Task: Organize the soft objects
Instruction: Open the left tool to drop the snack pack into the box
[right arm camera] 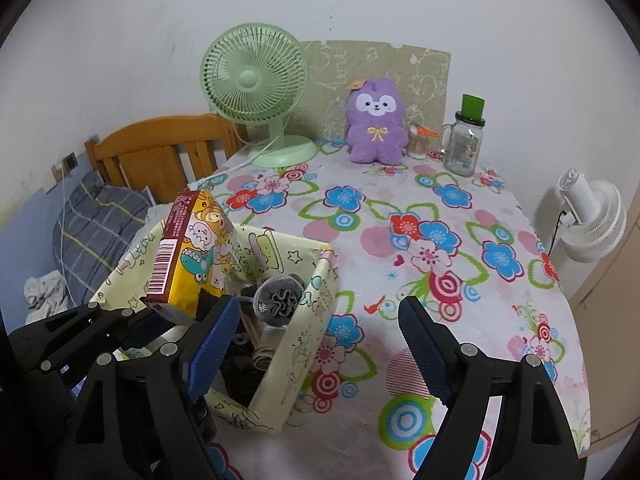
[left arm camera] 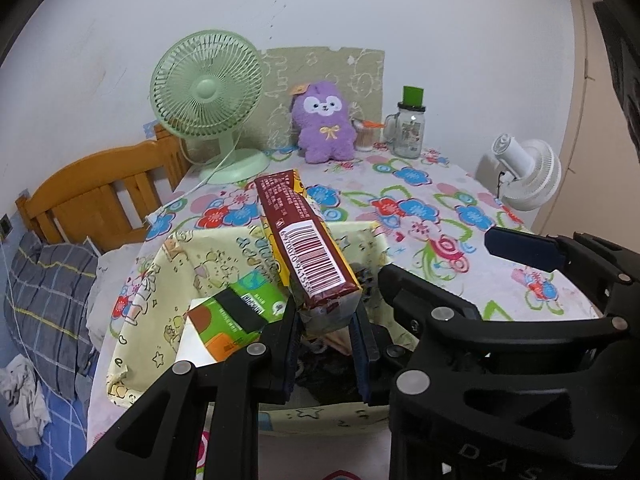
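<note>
My left gripper (left arm camera: pixel 326 320) is shut on the lower end of a yellow and maroon tissue pack (left arm camera: pixel 308 240) with a barcode. It holds the pack tilted above a pale yellow fabric box (left arm camera: pixel 160 292). A green and orange packet (left arm camera: pixel 236 312) lies in the box. In the right wrist view the same tissue pack (right arm camera: pixel 192 256) hangs over the box (right arm camera: pixel 304 344), which holds dark rolled cloth items (right arm camera: pixel 280 296). My right gripper (right arm camera: pixel 320 340) stands open and empty just right of the box, over the flowered tablecloth (right arm camera: pixel 440 240). A purple plush toy (right arm camera: pixel 376 124) sits upright at the back by the wall.
A green desk fan (right arm camera: pixel 256 80) stands at the back left, with a glass jar with a green lid (right arm camera: pixel 464 148) at the back right. A white fan (right arm camera: pixel 592 220) is off the table's right edge. A wooden headboard (right arm camera: pixel 160 152) and a plaid pillow (right arm camera: pixel 96 216) lie to the left.
</note>
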{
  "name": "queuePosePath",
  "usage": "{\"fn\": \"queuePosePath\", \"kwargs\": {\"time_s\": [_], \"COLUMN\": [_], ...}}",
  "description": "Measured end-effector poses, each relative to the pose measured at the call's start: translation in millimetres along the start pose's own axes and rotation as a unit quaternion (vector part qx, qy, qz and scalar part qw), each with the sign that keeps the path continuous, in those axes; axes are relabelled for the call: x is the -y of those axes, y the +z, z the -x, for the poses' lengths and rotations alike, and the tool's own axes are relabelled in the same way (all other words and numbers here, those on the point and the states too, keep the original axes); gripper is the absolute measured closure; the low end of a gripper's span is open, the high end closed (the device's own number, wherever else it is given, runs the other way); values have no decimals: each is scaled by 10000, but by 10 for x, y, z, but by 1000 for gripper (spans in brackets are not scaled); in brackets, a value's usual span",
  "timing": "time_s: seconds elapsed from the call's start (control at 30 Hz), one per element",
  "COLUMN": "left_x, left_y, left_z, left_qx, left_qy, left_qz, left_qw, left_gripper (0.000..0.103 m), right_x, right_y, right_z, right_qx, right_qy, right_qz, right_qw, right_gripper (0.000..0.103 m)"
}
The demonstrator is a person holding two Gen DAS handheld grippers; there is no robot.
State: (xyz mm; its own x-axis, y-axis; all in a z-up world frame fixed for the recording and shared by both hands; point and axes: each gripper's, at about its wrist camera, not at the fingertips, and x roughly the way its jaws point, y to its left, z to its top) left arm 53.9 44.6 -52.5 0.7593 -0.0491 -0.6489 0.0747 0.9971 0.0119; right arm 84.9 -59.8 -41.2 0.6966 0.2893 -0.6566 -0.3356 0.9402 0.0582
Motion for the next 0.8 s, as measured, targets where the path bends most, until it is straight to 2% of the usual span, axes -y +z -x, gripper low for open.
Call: {"fn": "queuePosePath", "kwargs": {"time_s": [0.2, 0.23, 0.27, 0.63, 0.8], "left_x": [-64, -63, -60, 128, 228], "left_y": [-49, -53, -59, -68, -43], "left_z": [-117, -118, -122, -33, 15], "left_qx": [-156, -149, -150, -39, 46], "left_qy": [-28, -29, -19, 55, 5], "left_qz": [126, 134, 140, -10, 12], "left_qw": [9998, 9998, 9998, 10000, 10000], "left_gripper": [52, 38, 32, 17, 12], "right_x": [-9, 3, 19, 238, 384], "right_y": [-45, -54, -61, -172, -214], "right_z": [-96, -96, -95, 67, 178], "right_qx": [-121, -126, -133, -10, 120], "right_qy": [-39, -44, -64, -182, -266], "right_qz": [2, -14, -29, -203, -332], "right_qw": [9999, 9999, 9999, 9996, 9990], "right_gripper": [19, 19, 19, 18, 13]}}
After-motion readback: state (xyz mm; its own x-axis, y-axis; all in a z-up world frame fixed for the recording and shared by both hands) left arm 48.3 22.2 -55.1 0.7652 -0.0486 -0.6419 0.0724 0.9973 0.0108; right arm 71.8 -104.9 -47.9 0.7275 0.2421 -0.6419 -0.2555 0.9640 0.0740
